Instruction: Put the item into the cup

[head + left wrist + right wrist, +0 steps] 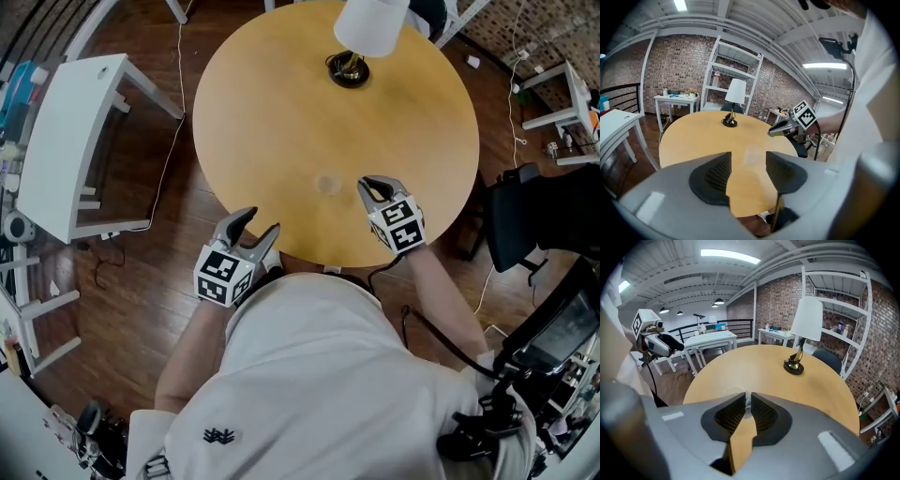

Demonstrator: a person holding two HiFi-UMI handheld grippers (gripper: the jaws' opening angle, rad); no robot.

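table: round smooth pale-wood table point(281, 112), broad bare top up to white-shaded lamp on a black base point(349, 67) | right gripper point(378, 185): ribbed black pads clenched, pale sliver point(747, 405) in the slit, unidentifiable | cup: clear thin plastic cup point(326, 184) on the wood, near and left of the right gripper's tips | left gripper point(260, 222): released, empty, at the near table rim

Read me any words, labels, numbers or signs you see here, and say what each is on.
No readable text anywhere.
Markers on left gripper and right gripper: square patterns, no letters.
The shirt emblem: dark shape, no letters.
The shelf items: too small to read.
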